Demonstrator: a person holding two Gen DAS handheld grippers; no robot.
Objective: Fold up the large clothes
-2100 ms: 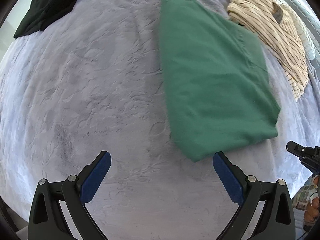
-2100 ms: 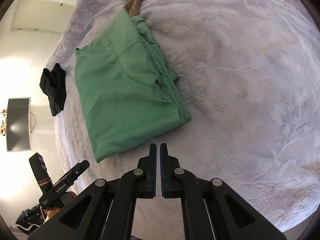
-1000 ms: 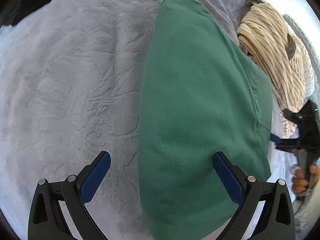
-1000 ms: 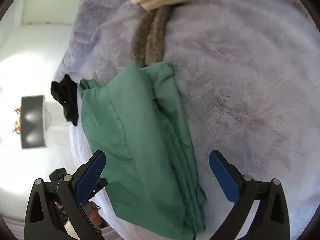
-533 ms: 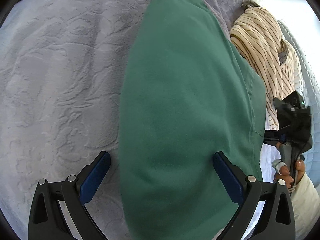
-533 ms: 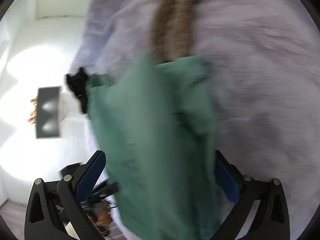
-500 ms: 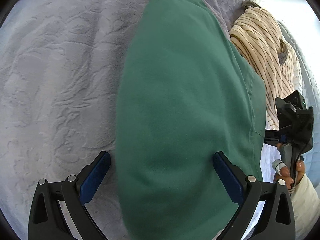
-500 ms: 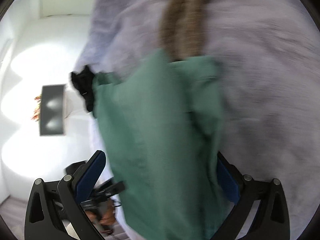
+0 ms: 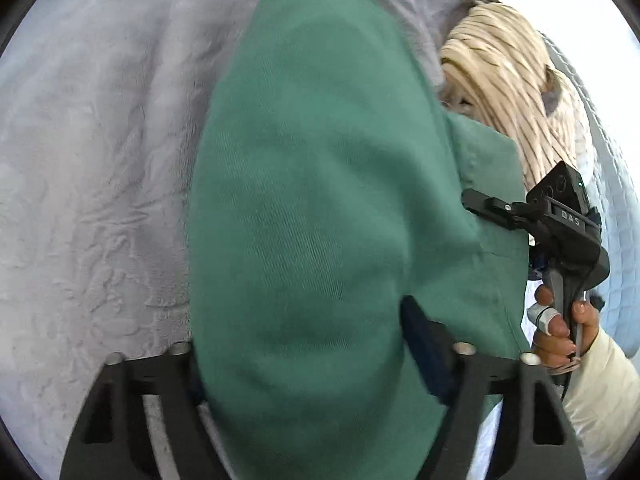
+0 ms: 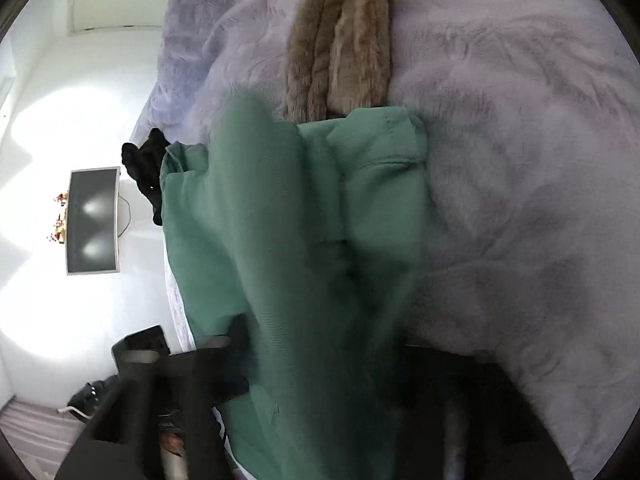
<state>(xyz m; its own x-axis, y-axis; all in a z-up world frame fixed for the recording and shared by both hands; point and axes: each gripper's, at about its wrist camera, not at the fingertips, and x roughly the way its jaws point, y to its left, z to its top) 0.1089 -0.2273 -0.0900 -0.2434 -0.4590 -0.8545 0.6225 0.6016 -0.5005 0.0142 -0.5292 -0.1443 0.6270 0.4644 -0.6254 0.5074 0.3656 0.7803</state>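
A folded green garment (image 9: 320,220) lies on the lilac bedspread (image 9: 100,180) and fills the middle of both views; it also shows in the right wrist view (image 10: 304,248). My left gripper (image 9: 304,364) has its jaws closing around the near end of the garment, which bulges up between them and hides the left pad. My right gripper (image 10: 320,364) grips the opposite end; its fingers are blurred and mostly hidden by cloth. The right gripper also appears in the left wrist view (image 9: 560,216), held by a hand.
A cream striped garment (image 9: 512,92) lies beyond the green one. A brown furry item (image 10: 340,40) lies at the far side. A black garment (image 10: 144,168) sits at the bed's edge. A wall screen (image 10: 92,220) is behind.
Both grippers have pushed onto the ends of the green garment and their jaws have narrowed from wide open onto the cloth. The garment now bunches up between the fingers.
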